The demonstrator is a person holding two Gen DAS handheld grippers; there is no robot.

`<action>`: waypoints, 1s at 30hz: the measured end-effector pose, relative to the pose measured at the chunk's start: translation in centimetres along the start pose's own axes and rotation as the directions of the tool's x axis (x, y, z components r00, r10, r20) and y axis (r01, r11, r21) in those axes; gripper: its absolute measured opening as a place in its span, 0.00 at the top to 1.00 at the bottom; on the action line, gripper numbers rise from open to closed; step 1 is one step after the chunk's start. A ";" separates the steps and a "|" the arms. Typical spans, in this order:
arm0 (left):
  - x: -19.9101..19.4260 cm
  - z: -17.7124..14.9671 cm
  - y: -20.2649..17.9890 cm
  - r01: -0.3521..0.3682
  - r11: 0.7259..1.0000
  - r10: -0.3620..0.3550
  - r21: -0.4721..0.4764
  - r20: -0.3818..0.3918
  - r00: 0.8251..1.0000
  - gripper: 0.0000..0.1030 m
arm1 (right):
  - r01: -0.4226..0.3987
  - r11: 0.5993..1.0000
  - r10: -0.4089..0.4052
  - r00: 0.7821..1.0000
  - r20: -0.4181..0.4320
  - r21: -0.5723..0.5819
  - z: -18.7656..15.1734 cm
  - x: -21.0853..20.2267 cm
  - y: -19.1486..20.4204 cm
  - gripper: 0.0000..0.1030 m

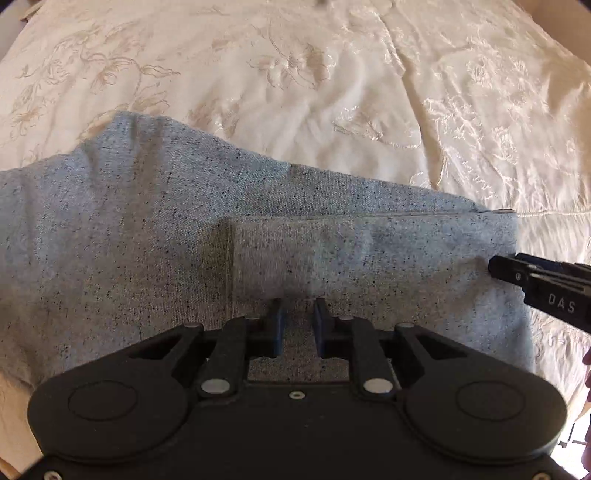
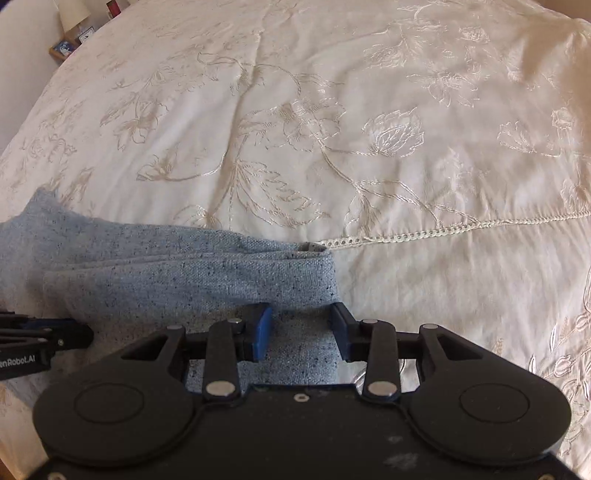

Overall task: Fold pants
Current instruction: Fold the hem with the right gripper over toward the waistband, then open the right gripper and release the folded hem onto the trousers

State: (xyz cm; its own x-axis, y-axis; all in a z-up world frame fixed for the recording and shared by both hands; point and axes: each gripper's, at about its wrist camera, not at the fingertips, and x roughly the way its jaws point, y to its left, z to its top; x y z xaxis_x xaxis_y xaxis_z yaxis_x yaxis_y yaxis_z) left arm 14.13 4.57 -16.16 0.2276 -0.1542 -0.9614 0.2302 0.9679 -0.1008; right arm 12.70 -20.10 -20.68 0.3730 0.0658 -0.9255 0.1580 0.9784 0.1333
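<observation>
The pants (image 1: 258, 229) are light blue speckled fabric, folded in layers on the cream bedspread (image 1: 332, 74). My left gripper (image 1: 299, 317) hovers over their near part with a narrow gap between its blue pads, nothing between them. The right gripper shows at the right edge of the left wrist view (image 1: 495, 267), at the pants' right end. In the right wrist view the pants (image 2: 184, 280) end at a folded edge just ahead. My right gripper (image 2: 301, 325) is open, straddling that right edge. The left gripper (image 2: 86, 334) enters from the left, low over the fabric.
The embroidered cream bedspread (image 2: 369, 129) stretches far ahead and right, with a lace seam (image 2: 443, 230) running right from the pants. A nightstand with a lamp (image 2: 74, 22) stands at the far left corner beyond the bed.
</observation>
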 end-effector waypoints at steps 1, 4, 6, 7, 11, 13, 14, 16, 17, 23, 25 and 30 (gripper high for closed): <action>-0.7 -0.5 -0.1 -0.004 1.000 0.004 0.003 0.010 1.000 0.75 | -0.006 1.000 0.006 1.000 0.012 -0.013 -0.2 -0.9 0.1 0.62; -2.3 -2.7 -0.3 -0.015 0.999 0.014 0.030 0.016 1.000 0.75 | -0.048 0.998 0.049 0.999 0.018 -0.047 -1.7 -3.7 0.2 0.61; -2.1 -4.0 -0.2 -0.016 0.999 0.016 0.040 -0.019 1.000 0.75 | -0.063 0.996 0.063 0.998 -0.007 -0.063 -2.9 -4.9 0.4 0.61; -1.7 -4.5 -0.2 -0.024 0.999 0.025 0.039 -0.037 0.999 0.74 | -0.067 0.995 0.066 0.998 -0.023 -0.073 -3.8 -5.3 0.5 0.61; 0.3 -4.9 0.0 -0.053 0.999 0.053 -0.009 -0.065 0.996 0.72 | -0.048 0.993 0.033 0.990 -0.138 -0.105 -6.9 -4.0 0.8 0.61; 0.4 -4.4 -0.3 -0.062 0.998 0.061 -0.027 -0.065 0.996 0.72 | -0.046 0.994 0.030 0.986 -0.164 -0.095 -7.9 -3.1 0.7 0.61; 0.4 -4.1 -0.4 -0.068 0.997 0.066 -0.025 -0.062 0.996 0.71 | -0.039 0.995 0.025 0.987 -0.158 -0.087 -8.0 -2.8 0.7 0.60; 0.4 -3.6 -0.7 -0.080 0.997 0.079 -0.011 -0.057 0.995 0.70 | -0.032 0.997 0.021 0.985 -0.171 -0.064 -7.7 -2.6 0.8 0.59; 0.3 -3.5 -0.7 -0.083 0.996 0.082 -0.010 -0.056 0.995 0.69 | -0.028 0.998 0.019 0.983 -0.182 -0.050 -7.5 -2.6 0.8 0.59; -2.5 -3.9 0.3 -0.095 0.995 0.095 -0.041 -0.004 0.995 0.69 | 0.003 0.996 0.016 0.978 -0.210 0.093 -6.8 -2.9 0.1 0.58; -3.6 -4.3 1.6 -0.101 0.994 0.102 -0.050 0.010 0.995 0.69 | 0.005 0.996 0.014 0.976 -0.219 0.086 -6.6 -3.1 0.1 0.58; -6.1 -4.5 7.1 -0.124 0.986 0.129 -0.110 0.044 0.991 0.69 | 0.078 0.996 -0.083 0.981 -0.177 -0.037 -6.0 -4.4 2.8 0.58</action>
State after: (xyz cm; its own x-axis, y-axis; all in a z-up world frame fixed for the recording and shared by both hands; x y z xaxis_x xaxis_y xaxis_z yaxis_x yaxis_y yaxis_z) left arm 10.13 13.31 -12.12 0.2971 -0.0366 -0.9542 0.0948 0.9955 -0.0087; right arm 5.96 -16.51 -18.39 0.1908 0.0181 -0.9815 0.1528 0.9871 0.0479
